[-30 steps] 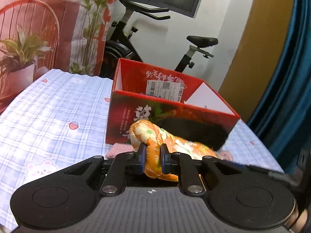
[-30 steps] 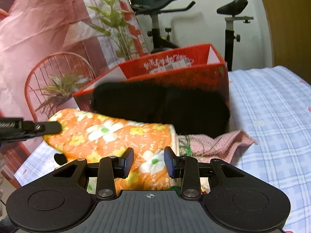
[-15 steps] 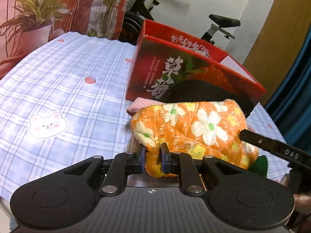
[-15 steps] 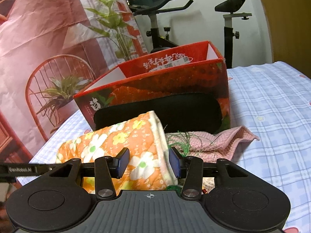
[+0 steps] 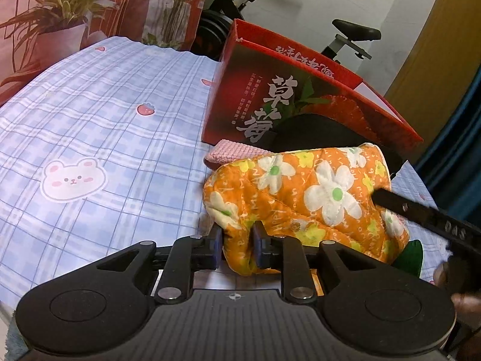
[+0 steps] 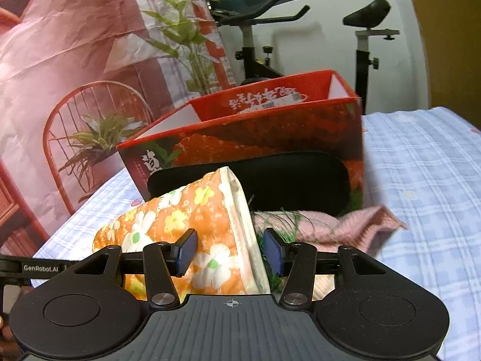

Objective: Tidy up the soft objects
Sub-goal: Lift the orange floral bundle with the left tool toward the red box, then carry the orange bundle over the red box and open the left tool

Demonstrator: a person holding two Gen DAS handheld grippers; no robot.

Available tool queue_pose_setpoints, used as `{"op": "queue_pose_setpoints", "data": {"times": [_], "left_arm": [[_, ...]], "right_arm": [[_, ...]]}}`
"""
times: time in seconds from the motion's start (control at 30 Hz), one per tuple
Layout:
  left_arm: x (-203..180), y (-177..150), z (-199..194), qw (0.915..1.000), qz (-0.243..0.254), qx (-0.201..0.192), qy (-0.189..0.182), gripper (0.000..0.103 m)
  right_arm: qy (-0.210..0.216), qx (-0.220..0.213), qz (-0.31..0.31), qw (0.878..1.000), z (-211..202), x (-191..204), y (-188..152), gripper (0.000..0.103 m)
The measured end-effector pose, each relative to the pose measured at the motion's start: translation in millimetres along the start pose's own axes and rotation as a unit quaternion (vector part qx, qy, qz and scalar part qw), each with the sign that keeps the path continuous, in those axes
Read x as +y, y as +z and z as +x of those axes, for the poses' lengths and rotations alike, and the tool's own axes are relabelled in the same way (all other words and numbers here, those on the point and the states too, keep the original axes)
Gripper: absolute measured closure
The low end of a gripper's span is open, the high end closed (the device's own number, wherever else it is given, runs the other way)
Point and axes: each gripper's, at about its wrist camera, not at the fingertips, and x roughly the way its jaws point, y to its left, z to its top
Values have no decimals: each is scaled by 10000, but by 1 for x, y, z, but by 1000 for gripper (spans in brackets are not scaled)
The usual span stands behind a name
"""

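Note:
An orange flowered oven mitt (image 5: 315, 192) lies on a pink knitted cloth (image 5: 234, 153) in front of the red strawberry box (image 5: 270, 102). My left gripper (image 5: 237, 246) has a fold at the mitt's near end between its pads. The fabric still fills the gap while the jaws are opening. In the right wrist view, my right gripper (image 6: 230, 255) straddles the mitt's (image 6: 180, 222) cream cuff. Its jaws are opening and the right pad stands clear of the cuff. The pink cloth (image 6: 345, 228) spreads out to the right.
A black cushion (image 6: 294, 177) leans on the red box (image 6: 270, 138). Something green and stringy (image 6: 279, 219) lies under the mitt. The blue checked tablecloth (image 5: 90, 120) stretches left. A potted plant (image 5: 60, 27) and an exercise bike (image 6: 366, 30) stand beyond the table.
The left gripper came down with the mitt, which now rests flat on the pink cloth. Both grippers' jaws have widened around the fabric. The right gripper stayed put.

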Motion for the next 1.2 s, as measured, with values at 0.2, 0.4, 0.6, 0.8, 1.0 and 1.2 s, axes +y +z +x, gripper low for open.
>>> {"op": "queue_pose_setpoints", "data": {"times": [0.2, 0.4, 0.6, 0.8, 1.0, 1.2], "left_arm": [[0, 0, 0, 10000, -31, 14, -15, 79], [0, -1, 0, 10000, -38, 20, -19, 79], [0, -1, -1, 10000, -47, 28, -13, 79], [0, -3, -1, 10000, -68, 32, -17, 79], [-2, -3, -3, 10000, -46, -4, -22, 80], [-25, 22, -40, 9950, 655, -749, 11, 87]], "right_arm": [[168, -88, -60, 9998, 10, 4, 10, 56], [250, -200, -425, 9986, -10, 21, 8, 56], [394, -249, -748, 9961, -29, 38, 10, 60], [512, -41, -758, 9958, -25, 41, 9, 68], [291, 126, -786, 9964, -17, 40, 4, 78], [250, 20, -1095, 9937, -21, 45, 15, 84]]}}
